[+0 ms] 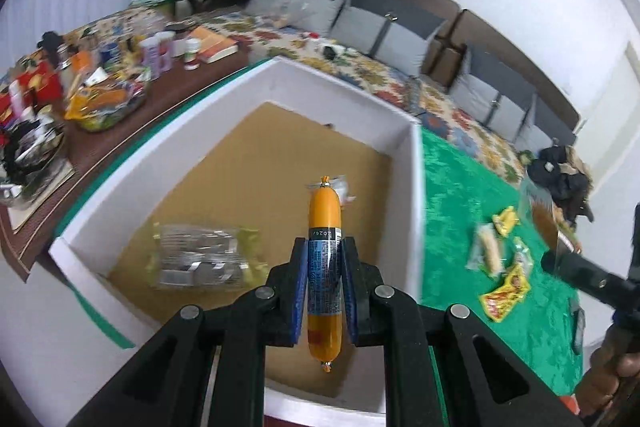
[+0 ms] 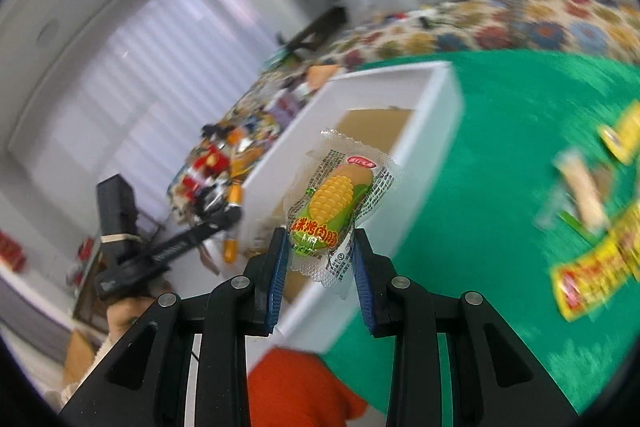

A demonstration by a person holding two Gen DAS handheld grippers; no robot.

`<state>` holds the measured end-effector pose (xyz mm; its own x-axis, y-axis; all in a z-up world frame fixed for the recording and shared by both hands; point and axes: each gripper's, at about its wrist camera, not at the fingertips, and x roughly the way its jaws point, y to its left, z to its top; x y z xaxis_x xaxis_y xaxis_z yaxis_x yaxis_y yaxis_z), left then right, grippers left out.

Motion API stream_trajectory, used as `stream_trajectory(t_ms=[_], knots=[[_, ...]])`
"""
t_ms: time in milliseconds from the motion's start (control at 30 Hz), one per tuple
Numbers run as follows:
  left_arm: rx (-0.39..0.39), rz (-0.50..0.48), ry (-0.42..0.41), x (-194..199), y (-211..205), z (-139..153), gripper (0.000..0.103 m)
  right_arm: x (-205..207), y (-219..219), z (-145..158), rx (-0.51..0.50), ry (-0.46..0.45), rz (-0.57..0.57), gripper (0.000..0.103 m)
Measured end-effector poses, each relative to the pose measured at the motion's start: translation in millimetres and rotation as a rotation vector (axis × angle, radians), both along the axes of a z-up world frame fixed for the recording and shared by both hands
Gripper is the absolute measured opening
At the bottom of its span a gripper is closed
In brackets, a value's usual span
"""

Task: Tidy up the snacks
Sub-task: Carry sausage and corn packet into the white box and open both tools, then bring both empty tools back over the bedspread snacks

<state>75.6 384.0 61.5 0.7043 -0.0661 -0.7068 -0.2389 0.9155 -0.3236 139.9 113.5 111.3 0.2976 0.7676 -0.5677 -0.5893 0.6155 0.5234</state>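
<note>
Two grips: left gripper [image 1: 324,259] jaws clamp sausage [image 1: 324,211], long axis toward 12 o'clock, over box [image 1: 414,187] holding clear packet [image 1: 200,259]; right gripper [image 2: 322,255] jaws clamp corn snack [image 2: 340,199].

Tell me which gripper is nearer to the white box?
Left. The left gripper, shut on the orange sausage, is over the white box; the right gripper, holding the corn snack packet, is beside it.

The loose snack packets [image 2: 592,211] on the green cloth [image 2: 480,227] were smeared by motion in the right wrist view, their print unreadable. In the left wrist view, the clutter on the brown table [image 1: 100,155] was too blurred to tell apart, and the clear packet [image 1: 200,259] in the white box [image 1: 348,83] showed no legible label. The other gripper [image 1: 576,267] was cut off by the right edge
</note>
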Motion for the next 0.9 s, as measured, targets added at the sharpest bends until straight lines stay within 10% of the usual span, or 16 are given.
stream_trajectory(t_ms=[133,267,367,700,900], knots=[[0.044,0.013,0.053,4,9,-19,0.017,1,61,-9,-0.046,-0.016,0.072,0.045],[0.097,0.038,0.096,2,6,-32,0.074,5,77,-23,-0.050,0.012,0.069,0.059],[0.115,0.025,0.067,-3,-5,-30,0.081,6,61,-27,-0.063,-0.008,0.041,0.064],[0.073,-0.227,-0.009,11,-147,-11,0.094,-11,-117,-142,-0.531,-0.175,-0.199,0.071],[0.041,-0.353,0.106,48,-270,-70,0.100,-24,-250,-176,-0.659,-0.188,-0.482,0.071]])
